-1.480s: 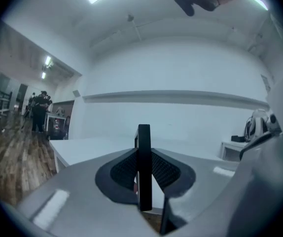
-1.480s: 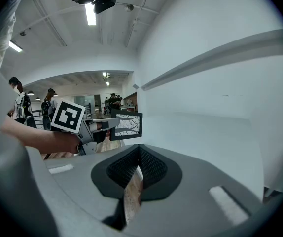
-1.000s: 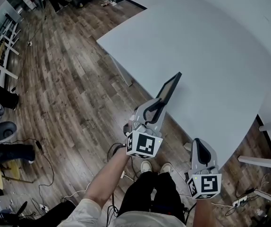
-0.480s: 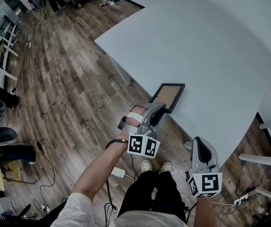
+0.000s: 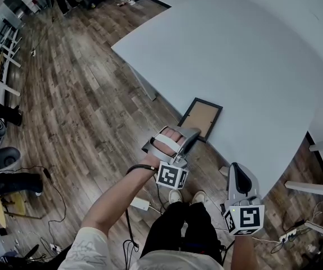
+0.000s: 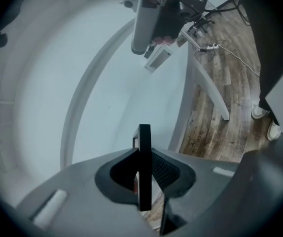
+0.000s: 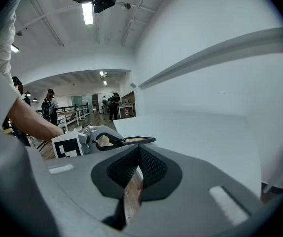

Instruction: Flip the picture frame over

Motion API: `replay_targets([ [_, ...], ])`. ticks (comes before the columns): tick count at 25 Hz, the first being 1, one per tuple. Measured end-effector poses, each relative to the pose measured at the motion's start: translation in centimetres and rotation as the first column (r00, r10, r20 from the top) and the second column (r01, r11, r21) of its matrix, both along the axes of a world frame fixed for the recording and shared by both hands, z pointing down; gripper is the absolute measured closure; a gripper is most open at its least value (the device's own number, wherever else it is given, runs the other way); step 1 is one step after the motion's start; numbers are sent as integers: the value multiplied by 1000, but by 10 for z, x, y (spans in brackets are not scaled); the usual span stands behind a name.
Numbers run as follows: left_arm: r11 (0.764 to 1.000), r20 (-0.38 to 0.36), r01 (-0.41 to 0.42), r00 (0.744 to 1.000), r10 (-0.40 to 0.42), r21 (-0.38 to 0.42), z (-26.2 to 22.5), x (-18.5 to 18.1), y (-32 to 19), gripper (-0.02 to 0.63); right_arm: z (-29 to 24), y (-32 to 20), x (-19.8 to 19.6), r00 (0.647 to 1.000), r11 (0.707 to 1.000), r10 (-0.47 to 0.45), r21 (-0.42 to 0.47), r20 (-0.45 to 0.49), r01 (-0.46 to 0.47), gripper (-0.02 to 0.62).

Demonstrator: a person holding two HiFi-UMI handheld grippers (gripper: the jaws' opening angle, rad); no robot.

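Observation:
A black picture frame [image 5: 202,118] lies about flat at the near edge of the white table [image 5: 240,49], its brown backing facing up. My left gripper [image 5: 188,134] is shut on the frame's near edge. In the left gripper view the frame [image 6: 144,152] stands edge-on between the jaws of the left gripper [image 6: 144,181]. My right gripper [image 5: 236,173] hangs off the table's edge, nearer to me, shut with nothing in it. From the right gripper view the frame [image 7: 131,140] looks level, with the left gripper [image 7: 96,138] on it; the right gripper [image 7: 136,174] is apart from both.
Wooden floor [image 5: 83,106] surrounds the table, with a table leg [image 5: 144,86] under its left corner. Cables and a power strip [image 5: 288,238] lie on the floor at the right. The person's shoes [image 5: 185,197] are below the grippers. Other people [image 7: 48,107] stand far off.
The frame went from tilted up on edge to lying flat with its brown back up. My left gripper turned over and moved slightly nearer with it. The right gripper stayed put.

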State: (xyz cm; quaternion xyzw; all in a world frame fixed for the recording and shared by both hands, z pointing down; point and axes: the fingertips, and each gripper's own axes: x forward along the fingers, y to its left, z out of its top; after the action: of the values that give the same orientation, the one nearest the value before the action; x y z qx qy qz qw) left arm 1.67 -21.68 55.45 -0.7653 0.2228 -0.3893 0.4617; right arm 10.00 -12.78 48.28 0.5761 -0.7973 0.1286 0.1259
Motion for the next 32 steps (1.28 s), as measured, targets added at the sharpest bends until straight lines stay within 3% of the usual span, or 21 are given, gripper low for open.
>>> replay_targets([
  [10,1000,60,-14,998,13,11,28,7,6,534,6,4,3,1000,1000,4,-13,-2,-4,571],
  [19,992,234,-40,972,10,123,40,1,2,532,9,3,0,1000,1000,5,-14,3,-5,571],
  [30,993,269,-38,963,6,115,50,2,0,510,10,1,-1,1000,1000,1,-17,2,-1,571],
  [32,994,273,-35,962,5,105,52,0,-1,477,9,0,-1,1000,1000,-1,-16,0,1,571],
])
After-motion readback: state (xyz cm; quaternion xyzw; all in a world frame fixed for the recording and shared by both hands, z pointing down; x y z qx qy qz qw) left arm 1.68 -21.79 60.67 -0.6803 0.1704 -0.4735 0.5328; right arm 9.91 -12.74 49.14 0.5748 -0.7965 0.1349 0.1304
